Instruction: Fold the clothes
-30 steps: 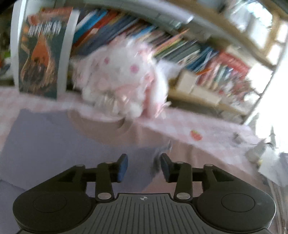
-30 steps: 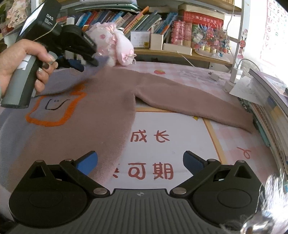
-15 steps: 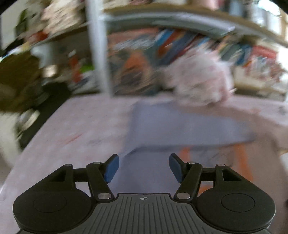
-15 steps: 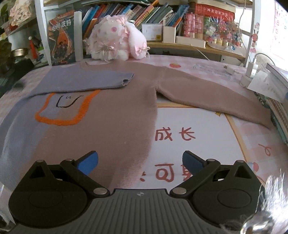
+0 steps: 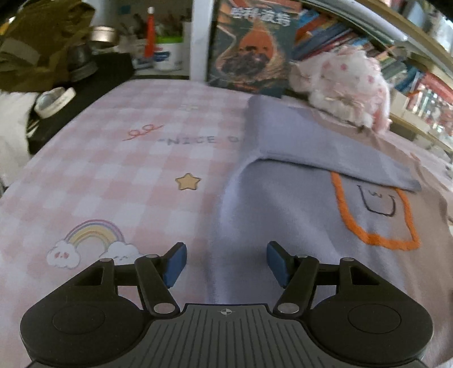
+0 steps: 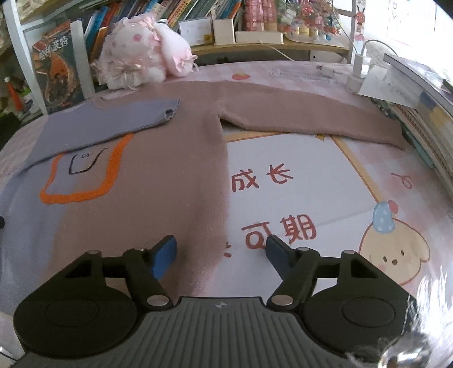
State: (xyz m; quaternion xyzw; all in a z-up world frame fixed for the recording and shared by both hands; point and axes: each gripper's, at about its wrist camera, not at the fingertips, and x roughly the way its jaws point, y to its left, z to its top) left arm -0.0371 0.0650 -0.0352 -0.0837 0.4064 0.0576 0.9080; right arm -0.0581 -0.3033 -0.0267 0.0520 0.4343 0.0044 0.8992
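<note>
Sweater (image 6: 158, 181) lies flat on the table (image 6: 354, 181), lilac sleeve (image 6: 107, 124) folded across its chest.
Next we'd fold the far-right brown sleeve (image 6: 311, 119) inward squarely; left gripper (image 5: 225, 263) and right gripper (image 6: 220, 254) hover spread, holding nothing.

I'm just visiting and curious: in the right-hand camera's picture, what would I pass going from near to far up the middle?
Open right gripper → sweater body → folded purple sleeve → pink plush toy → books on the shelf.
</note>
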